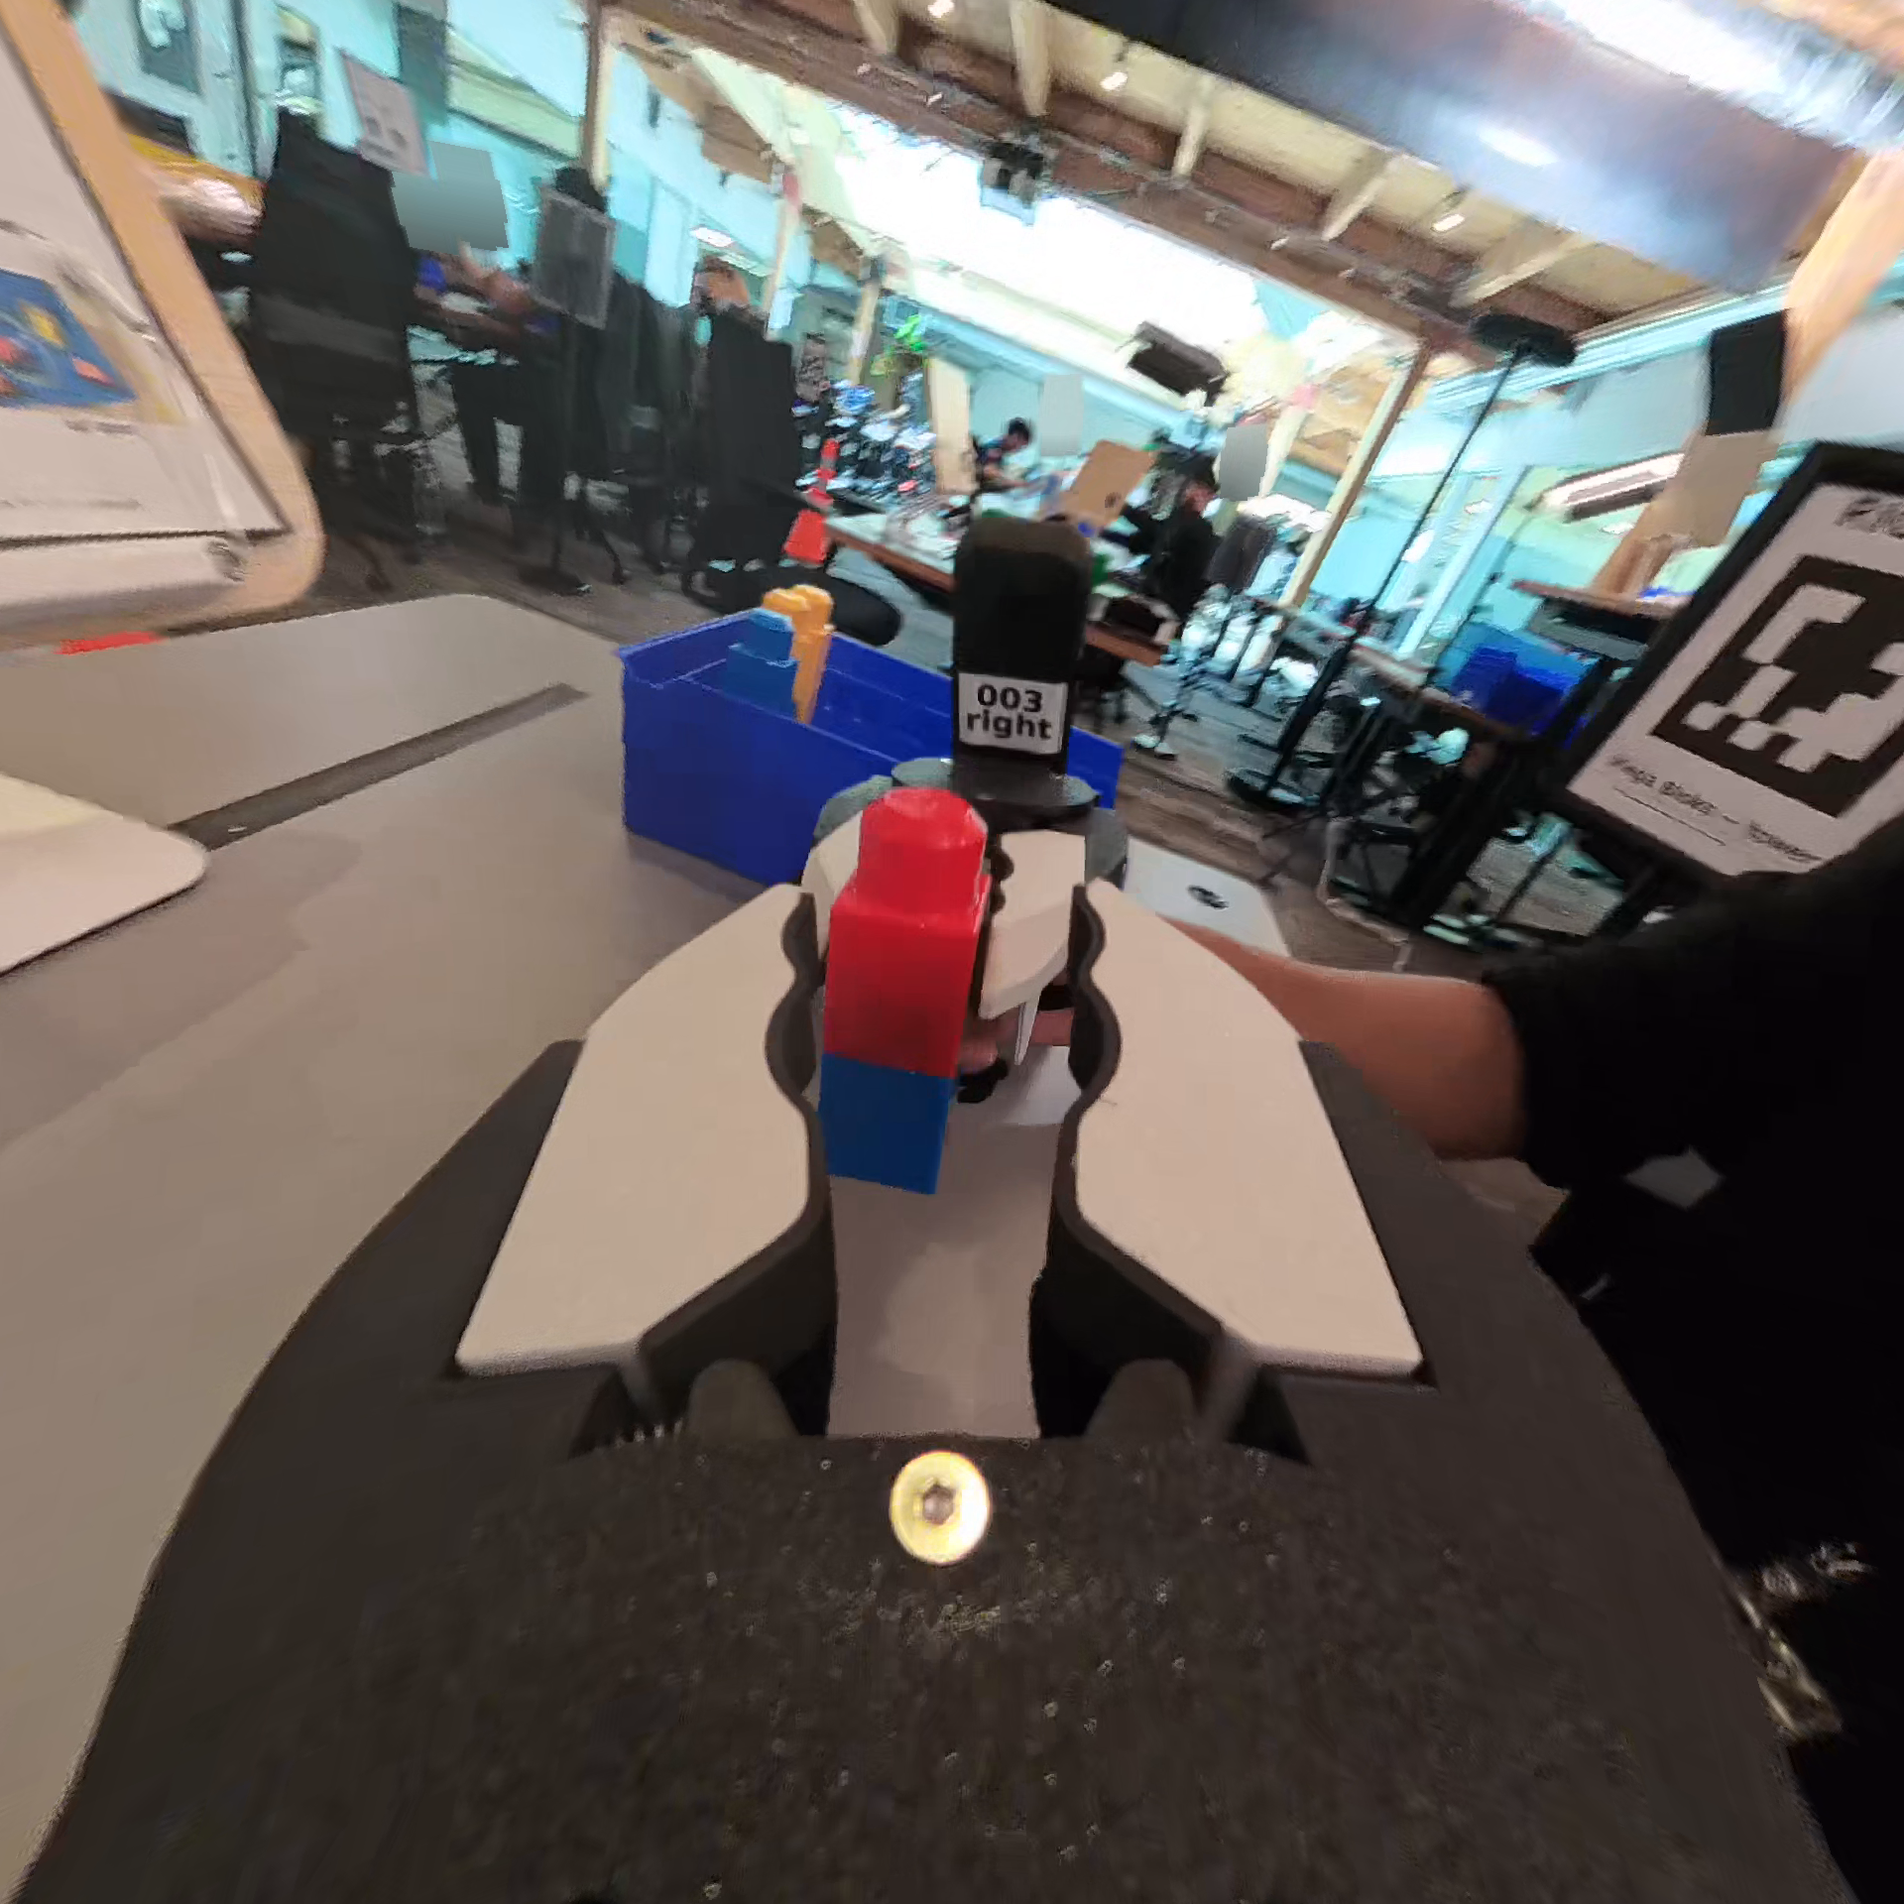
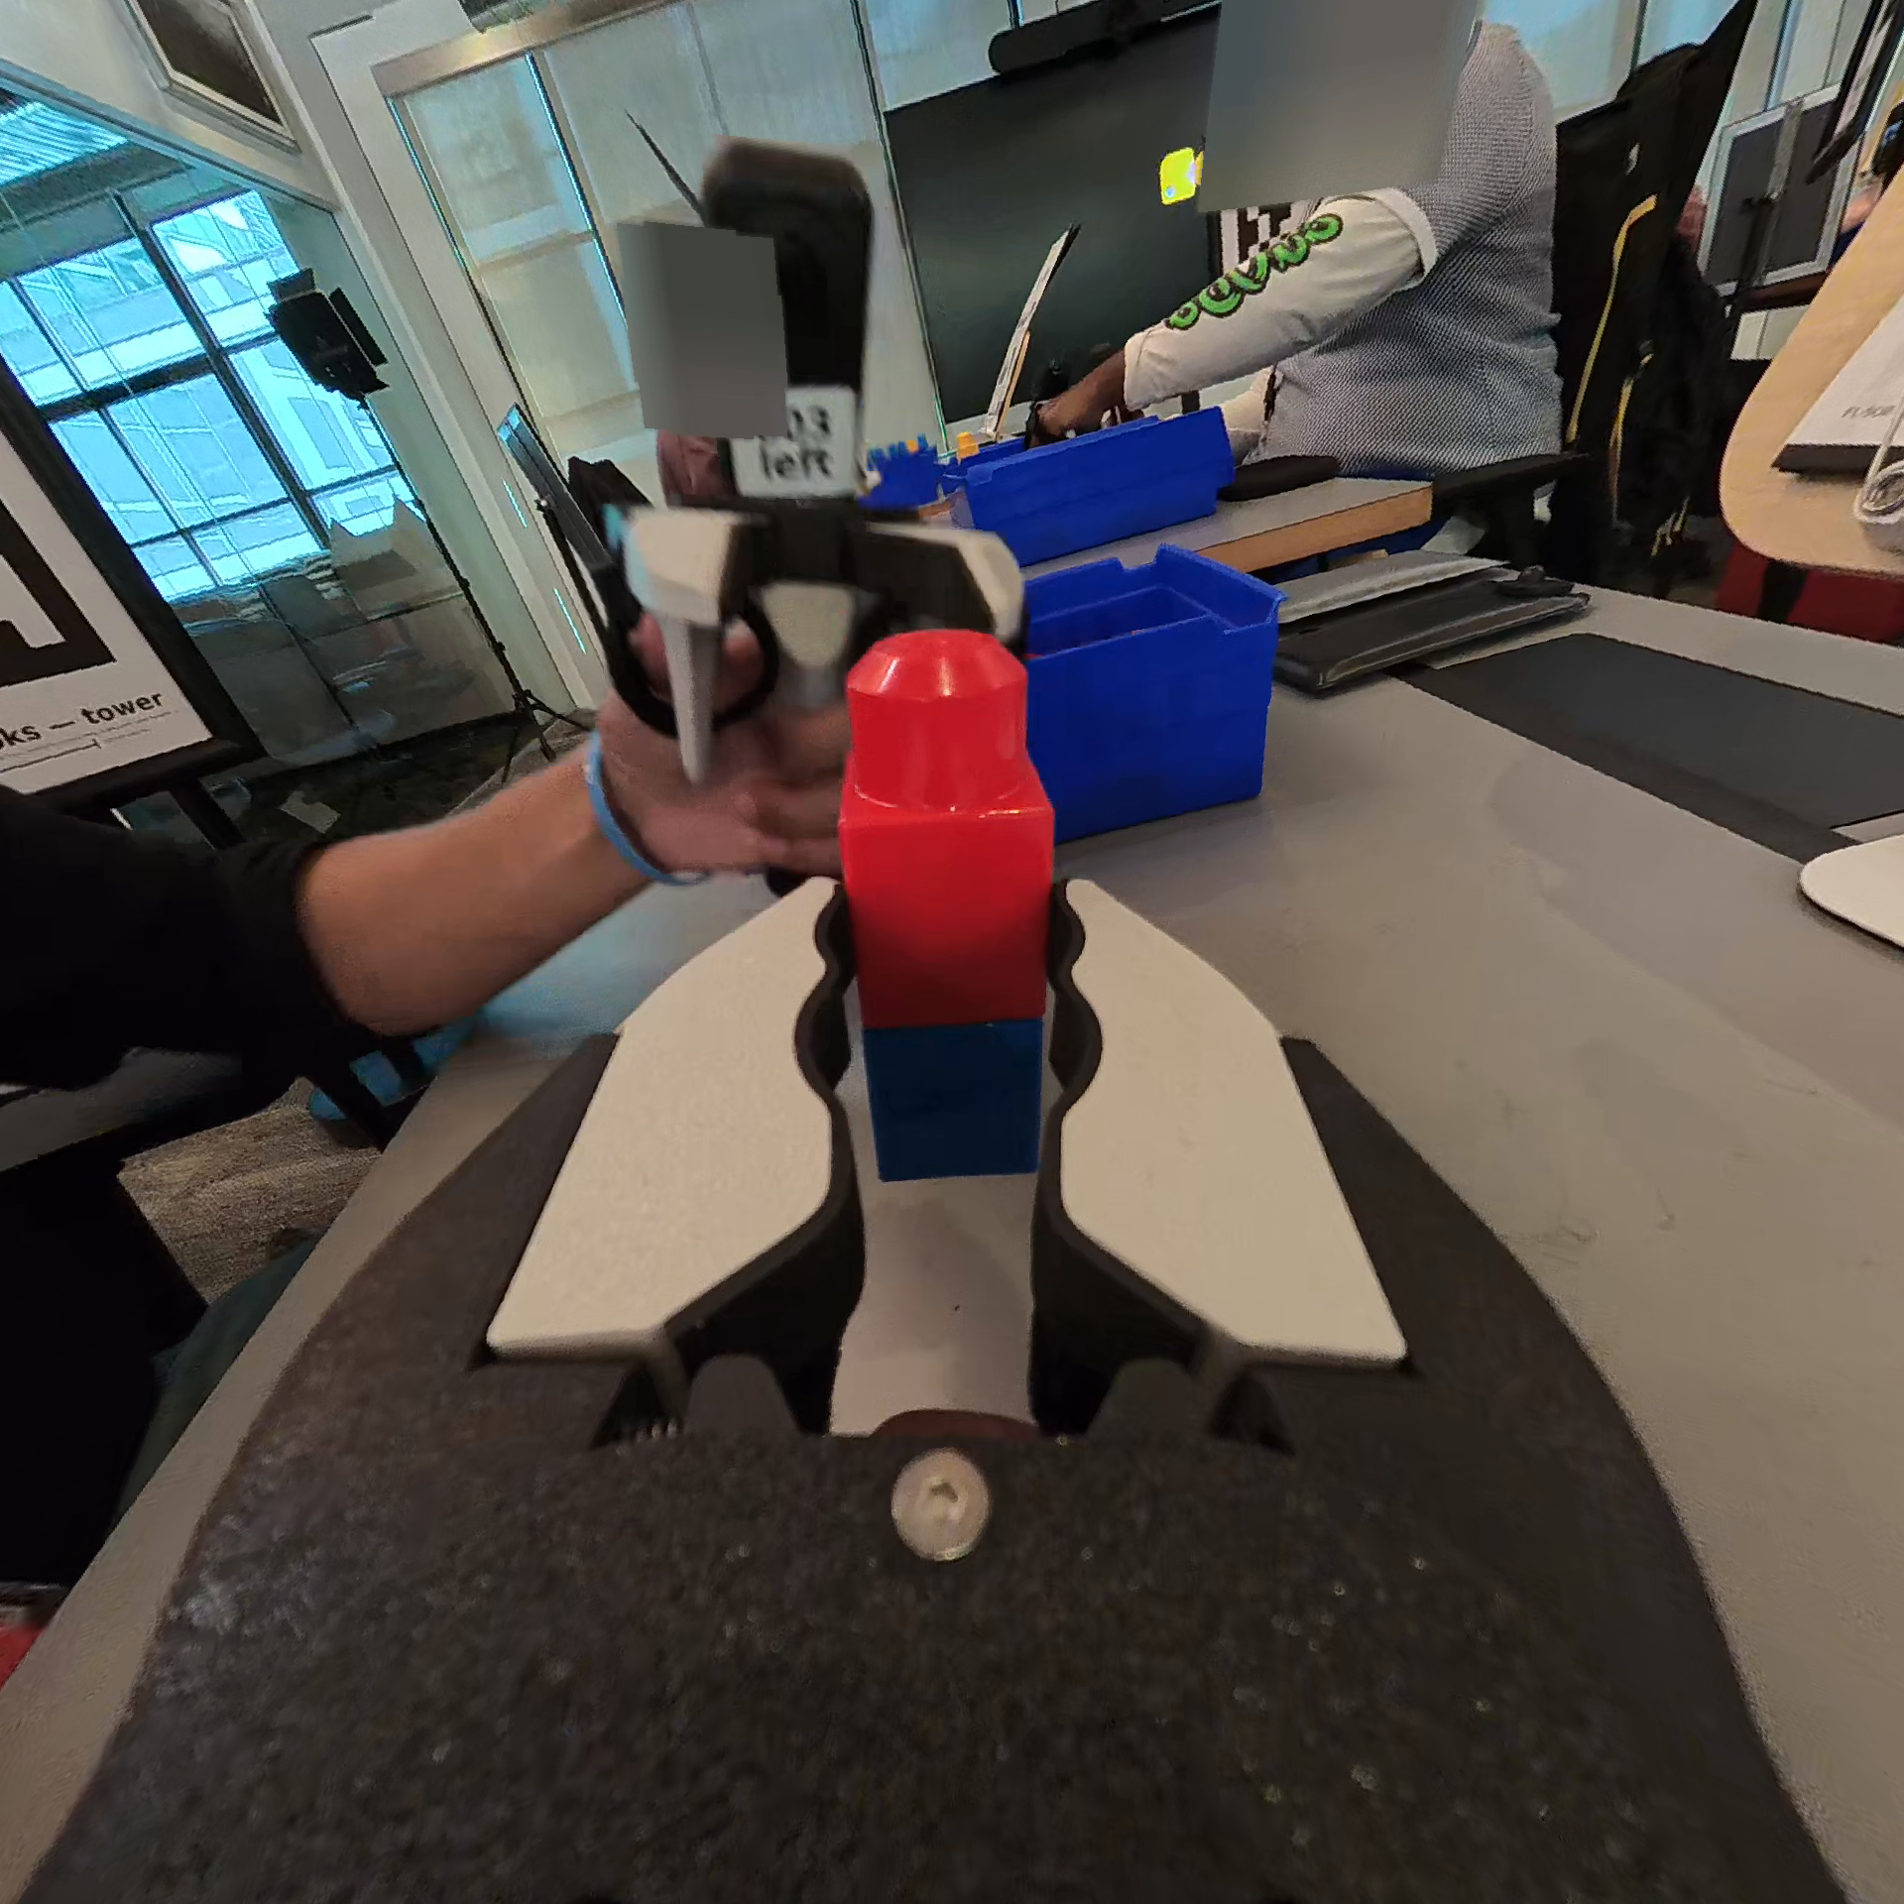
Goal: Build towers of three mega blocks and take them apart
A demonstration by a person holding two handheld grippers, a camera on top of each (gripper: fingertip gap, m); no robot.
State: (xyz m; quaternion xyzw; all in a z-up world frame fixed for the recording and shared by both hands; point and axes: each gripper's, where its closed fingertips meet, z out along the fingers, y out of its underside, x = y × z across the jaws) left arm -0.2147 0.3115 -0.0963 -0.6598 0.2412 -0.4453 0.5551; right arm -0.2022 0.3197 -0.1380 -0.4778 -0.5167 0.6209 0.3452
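Standing between right fingers (image 2: 1072, 958): red-and-blue tower (image 2: 948, 948).

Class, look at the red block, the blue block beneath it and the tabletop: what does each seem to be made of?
Red block: probably moulded plastic, glossy, with highlights on its stud. Blue block: likely the same plastic, less shiny. Tabletop: smooth matt grey, perhaps laminate; uncertain.

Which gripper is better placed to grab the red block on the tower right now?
Right. The right gripper brackets the red block closely on both sides; the left gripper is wider, touching it only on one side.
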